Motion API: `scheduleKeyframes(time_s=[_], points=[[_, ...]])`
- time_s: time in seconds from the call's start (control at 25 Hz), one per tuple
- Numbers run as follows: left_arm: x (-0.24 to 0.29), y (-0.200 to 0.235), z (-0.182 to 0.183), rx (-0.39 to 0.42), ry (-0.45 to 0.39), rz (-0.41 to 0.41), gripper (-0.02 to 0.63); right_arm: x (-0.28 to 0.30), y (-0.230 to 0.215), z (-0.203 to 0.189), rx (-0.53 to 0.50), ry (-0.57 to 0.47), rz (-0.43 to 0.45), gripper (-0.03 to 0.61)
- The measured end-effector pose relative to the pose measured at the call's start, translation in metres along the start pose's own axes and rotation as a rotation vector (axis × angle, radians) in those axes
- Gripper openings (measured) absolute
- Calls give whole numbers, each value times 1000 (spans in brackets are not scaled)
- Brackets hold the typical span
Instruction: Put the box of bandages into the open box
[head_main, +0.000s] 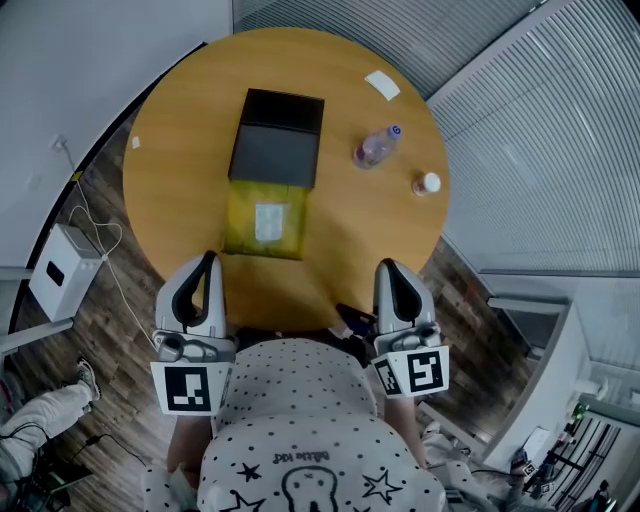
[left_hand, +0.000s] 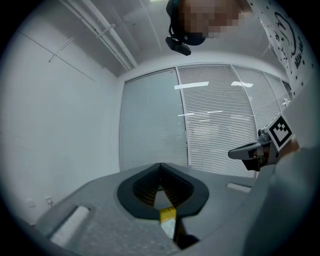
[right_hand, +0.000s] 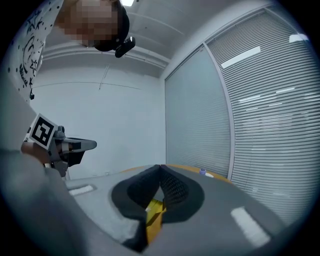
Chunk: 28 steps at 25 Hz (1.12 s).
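Two tools, the left tool (head_main: 207, 262) and the right tool (head_main: 388, 268), hang at the near rim of the round wooden surface (head_main: 180, 120), jaws pressed together on nothing. Reaching comes first, I judge: spread one tool wide before it meets the flat yellow-green box of bandages (head_main: 265, 222), pinch across its shorter sides, then lift it clear of the wall. It lies flat, pale label upward, just against the near edge of the open black box (head_main: 275, 150).
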<state>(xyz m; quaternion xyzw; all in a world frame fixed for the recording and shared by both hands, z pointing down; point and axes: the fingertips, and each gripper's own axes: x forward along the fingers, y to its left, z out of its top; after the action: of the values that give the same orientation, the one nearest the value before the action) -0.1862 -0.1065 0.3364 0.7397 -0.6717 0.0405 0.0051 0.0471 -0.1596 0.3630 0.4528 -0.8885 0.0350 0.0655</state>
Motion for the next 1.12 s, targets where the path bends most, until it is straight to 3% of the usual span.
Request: scheduleKeyframes(time_s=[0.52,1.12], points=[[4,7,-7,-8,16,35,9,4,2,-1,6,5,-3,4],[9,3,-5,-19,12,1,9,6,3,-3,6,13,4,3]])
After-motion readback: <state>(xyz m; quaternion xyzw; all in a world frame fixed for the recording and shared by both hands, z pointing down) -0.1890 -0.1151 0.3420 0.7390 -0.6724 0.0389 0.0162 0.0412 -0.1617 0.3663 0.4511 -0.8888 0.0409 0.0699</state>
